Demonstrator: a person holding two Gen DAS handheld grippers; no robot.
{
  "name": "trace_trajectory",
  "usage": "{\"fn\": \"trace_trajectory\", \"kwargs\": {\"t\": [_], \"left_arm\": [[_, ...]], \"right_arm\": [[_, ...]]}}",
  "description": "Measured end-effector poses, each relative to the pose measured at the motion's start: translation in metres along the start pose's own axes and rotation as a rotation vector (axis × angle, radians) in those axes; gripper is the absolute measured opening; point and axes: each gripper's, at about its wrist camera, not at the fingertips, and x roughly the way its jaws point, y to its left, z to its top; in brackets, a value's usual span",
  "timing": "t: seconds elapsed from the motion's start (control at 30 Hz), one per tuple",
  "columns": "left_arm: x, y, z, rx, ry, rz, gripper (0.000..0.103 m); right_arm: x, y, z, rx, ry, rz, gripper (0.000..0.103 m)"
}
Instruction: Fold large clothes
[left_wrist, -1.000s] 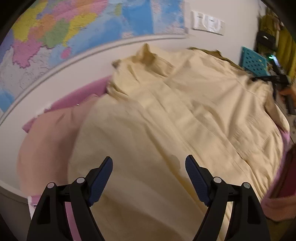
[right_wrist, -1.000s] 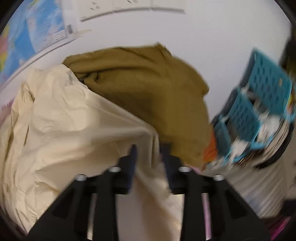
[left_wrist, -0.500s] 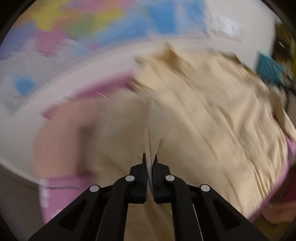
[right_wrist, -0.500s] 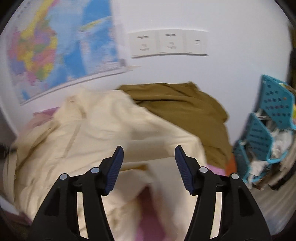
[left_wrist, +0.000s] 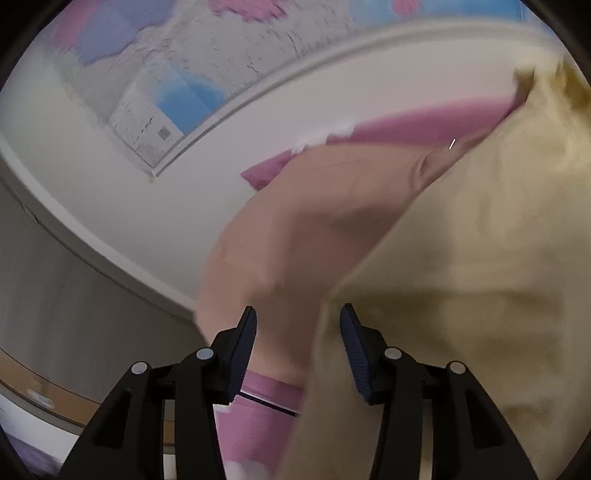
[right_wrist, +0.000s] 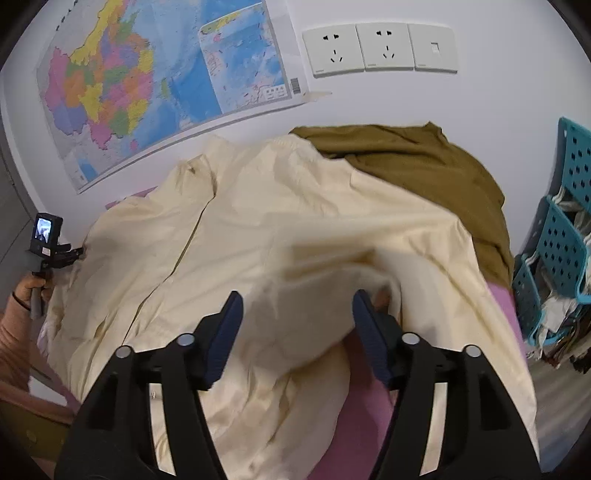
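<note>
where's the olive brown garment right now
In the right wrist view the olive brown garment lies upper right against the wall, behind the cream jacket, left of the teal basket.

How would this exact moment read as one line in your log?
task: fold large clothes | left gripper: open, opening, empty | right gripper: open, opening, above cream garment | olive garment: behind

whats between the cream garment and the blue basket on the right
In the right wrist view, an olive-brown garment and bare pink bedding lie between the cream garment and the blue basket.
</note>
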Motion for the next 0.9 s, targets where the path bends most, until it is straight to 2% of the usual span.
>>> {"fn": "trace_trajectory", "kwargs": {"t": [0.03,0.07,0.1,0.13,0.23,0.37,0.43,0.47,0.53,0.57,0.63,0.67,0.77,0.83,0.87,0.9], "left_arm": [[-0.015,0.009,-0.006,-0.048,-0.046,-0.069,0.058],[-0.039,0.022,-0.015,-0.116,-0.13,-0.182,0.063],[-0.057,0.031,-0.025,-0.148,-0.192,-0.271,0.068],[-0.073,0.036,-0.036,-0.154,-0.23,-0.346,0.068],[-0.109,0.03,-0.066,-0.088,-0.286,-0.533,0.069],[-0.138,0.0,-0.104,0.027,-0.289,-0.709,0.072],[-0.142,-0.016,-0.115,0.061,-0.277,-0.745,0.072],[-0.142,-0.023,-0.12,0.072,-0.261,-0.758,0.072],[-0.136,-0.028,-0.128,0.074,-0.223,-0.772,0.072],[-0.133,-0.028,-0.13,0.073,-0.212,-0.772,0.072],[-0.129,-0.03,-0.133,0.055,-0.187,-0.764,0.072],[-0.126,-0.027,-0.133,0.039,-0.184,-0.768,0.072],[-0.117,-0.016,-0.128,0.005,-0.173,-0.74,0.072],[-0.113,-0.012,-0.124,0.005,-0.173,-0.726,0.073],[-0.11,-0.01,-0.122,0.008,-0.172,-0.72,0.073],[-0.11,-0.01,-0.12,0.015,-0.173,-0.718,0.073]], "right_arm": [[-0.004,0.0,-0.006,-0.002,0.004,0.006,0.068],[-0.008,-0.001,-0.011,-0.005,0.005,0.005,0.069],[-0.013,-0.002,-0.021,-0.005,0.013,0.009,0.069],[-0.015,-0.003,-0.027,-0.003,0.02,0.015,0.069],[-0.019,-0.011,-0.053,0.038,0.058,0.061,0.069],[-0.004,-0.019,-0.09,0.127,0.142,0.153,0.071],[0.0,-0.021,-0.097,0.165,0.127,0.193,0.072],[0.002,-0.022,-0.1,0.188,0.121,0.231,0.069],[0.005,-0.02,-0.104,0.232,0.115,0.334,0.042],[0.005,-0.019,-0.105,0.241,0.115,0.376,0.018],[-0.009,-0.01,-0.103,0.234,0.102,0.394,0.013],[-0.027,-0.007,-0.102,0.239,0.077,0.437,0.01],[-0.075,-0.002,-0.097,0.21,-0.004,0.48,0.006],[-0.09,0.007,-0.098,0.139,0.014,0.351,0.006],[-0.082,0.005,-0.101,0.137,0.078,0.266,0.009],[-0.074,0.002,-0.102,0.136,0.134,0.201,0.023]]}}
